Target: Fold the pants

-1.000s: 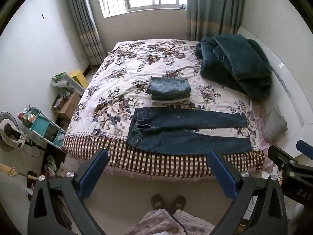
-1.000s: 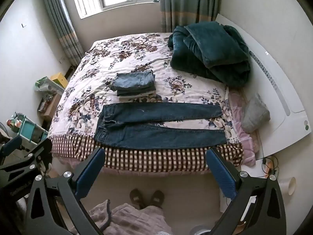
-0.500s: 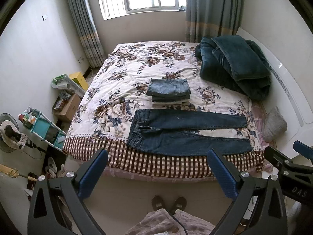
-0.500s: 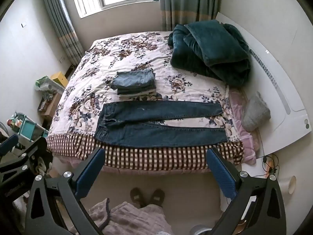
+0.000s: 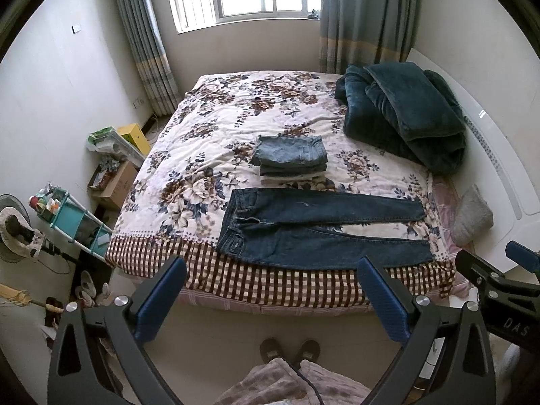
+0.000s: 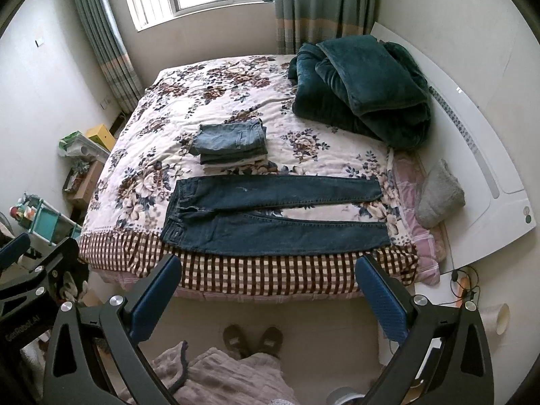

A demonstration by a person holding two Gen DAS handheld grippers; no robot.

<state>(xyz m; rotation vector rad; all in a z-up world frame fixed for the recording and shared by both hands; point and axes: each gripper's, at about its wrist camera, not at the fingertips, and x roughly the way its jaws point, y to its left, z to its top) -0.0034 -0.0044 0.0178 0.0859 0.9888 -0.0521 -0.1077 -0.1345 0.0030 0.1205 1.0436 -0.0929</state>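
Note:
Dark blue jeans [image 5: 314,229] lie spread flat near the front edge of the bed [image 5: 216,155], waist to the left, legs to the right; they also show in the right wrist view [image 6: 270,216]. Behind them sits a stack of folded jeans [image 5: 290,155], also in the right wrist view [image 6: 233,141]. My left gripper [image 5: 270,287] is open and empty, held high above the floor in front of the bed. My right gripper [image 6: 266,287] is open and empty too, to the right of the left one.
A rolled dark green blanket [image 5: 401,114] lies at the bed's far right by the white headboard [image 5: 499,168]. A grey pillow [image 5: 472,216] sits at the right edge. A teal shelf [image 5: 74,222], boxes and a fan stand on the left. Slippers [image 5: 290,351] are below.
Both grippers have risen or tilted slightly, so the bed sits a little lower in each view. The jeans and the folded stack have not moved. Both grippers stay open.

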